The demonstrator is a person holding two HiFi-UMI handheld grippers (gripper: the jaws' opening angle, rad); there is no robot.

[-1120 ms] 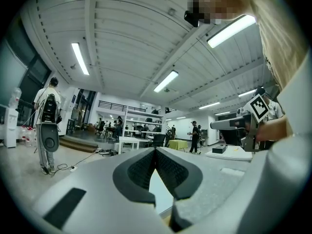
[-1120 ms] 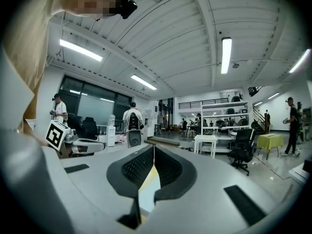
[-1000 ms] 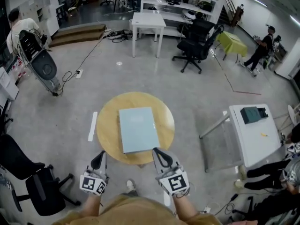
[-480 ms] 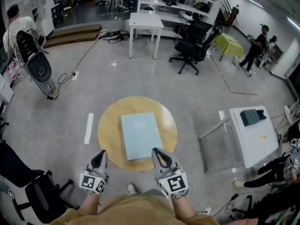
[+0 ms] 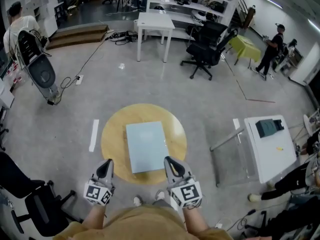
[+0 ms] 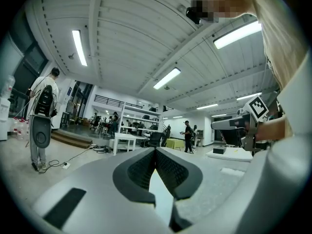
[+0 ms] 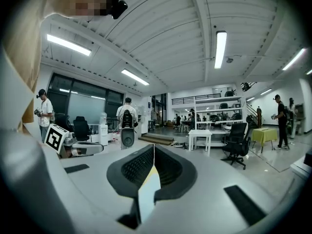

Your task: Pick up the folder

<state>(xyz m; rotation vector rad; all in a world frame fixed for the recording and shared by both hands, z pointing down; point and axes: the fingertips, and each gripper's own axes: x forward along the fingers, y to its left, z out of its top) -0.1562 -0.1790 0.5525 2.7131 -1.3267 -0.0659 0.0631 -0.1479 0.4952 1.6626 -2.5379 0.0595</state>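
Note:
A pale blue folder [image 5: 146, 146] lies flat on a round wooden table [image 5: 112, 144] in the head view. My left gripper [image 5: 105, 167] hangs shut at the table's near left edge, short of the folder. At the folder's near right corner my right gripper [image 5: 171, 165] is shut too, and whether it touches the folder I cannot tell. In the left gripper view the jaws [image 6: 155, 152] meet with nothing between them. The right gripper view shows the same: tips [image 7: 153, 150] together, nothing held. Both point level into the room.
A white strip [image 5: 93, 135] lies on the floor left of the table. A white desk [image 5: 270, 144] stands at the right, black office chairs [image 5: 207, 44] and a white table [image 5: 153, 26] farther off. A dark chair [image 5: 30, 199] sits at my left. People stand around the room.
The table and folder have drifted slightly down and left in the head view as I stepped closer. Both grippers stayed shut and kept their places at the near edge.

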